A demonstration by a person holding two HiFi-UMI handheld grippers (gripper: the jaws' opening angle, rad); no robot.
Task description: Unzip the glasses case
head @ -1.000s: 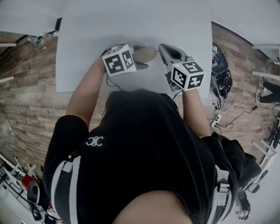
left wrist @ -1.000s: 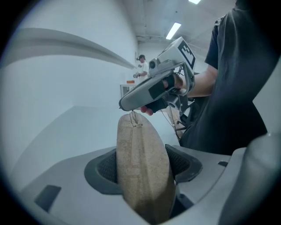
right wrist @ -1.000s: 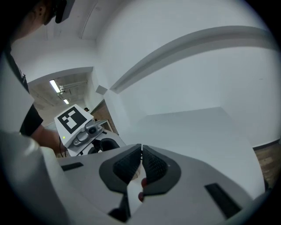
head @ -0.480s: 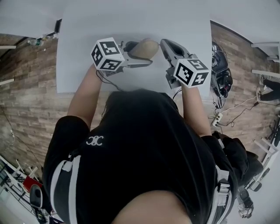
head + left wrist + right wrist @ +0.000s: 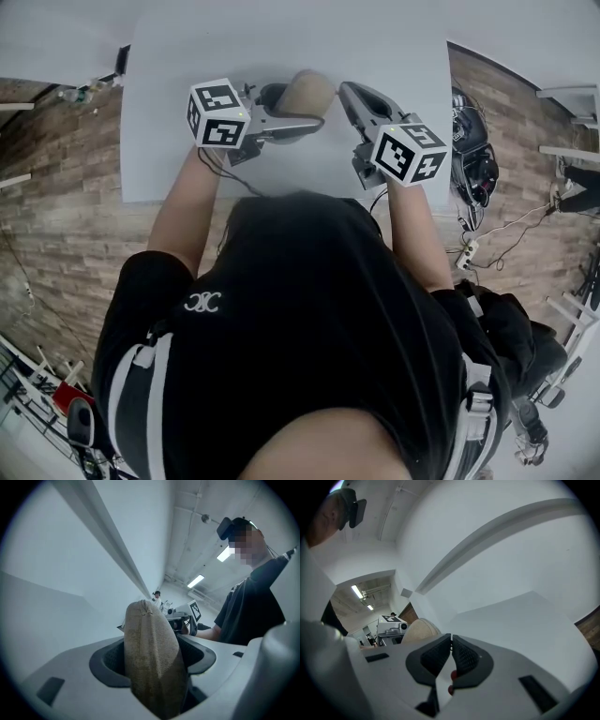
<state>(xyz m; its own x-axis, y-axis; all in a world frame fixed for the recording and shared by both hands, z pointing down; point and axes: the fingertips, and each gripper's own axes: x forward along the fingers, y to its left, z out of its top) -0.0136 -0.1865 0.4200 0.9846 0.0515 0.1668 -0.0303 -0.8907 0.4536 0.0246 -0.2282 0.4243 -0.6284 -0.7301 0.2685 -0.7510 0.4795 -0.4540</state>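
Left gripper view is filled by the glasses case (image 5: pixel 151 658): a rounded, oblong pod in tan, suede-like fabric, with a stitched seam running up to its tip. The left claw (image 5: pixel 298 111) has it, dark ribbed pads clamped on either flank, and the near end of the case drops out of frame at the bottom. Zip teeth, puller? I can't pick them out from any angle.

Over to the right claw (image 5: pixel 451 654): jaws pressed flat together, nothing visible between them. The case bulges up just behind its left jaw, and I can't tell whether they touch.

From the head view, both forearms (image 5: pixel 183 206) reach over the near edge of the smooth pale table (image 5: pixel 394 56). The claws angle in toward each other with the case between them, and the person's black shirt (image 5: pixel 300 309) hides the table's near side.
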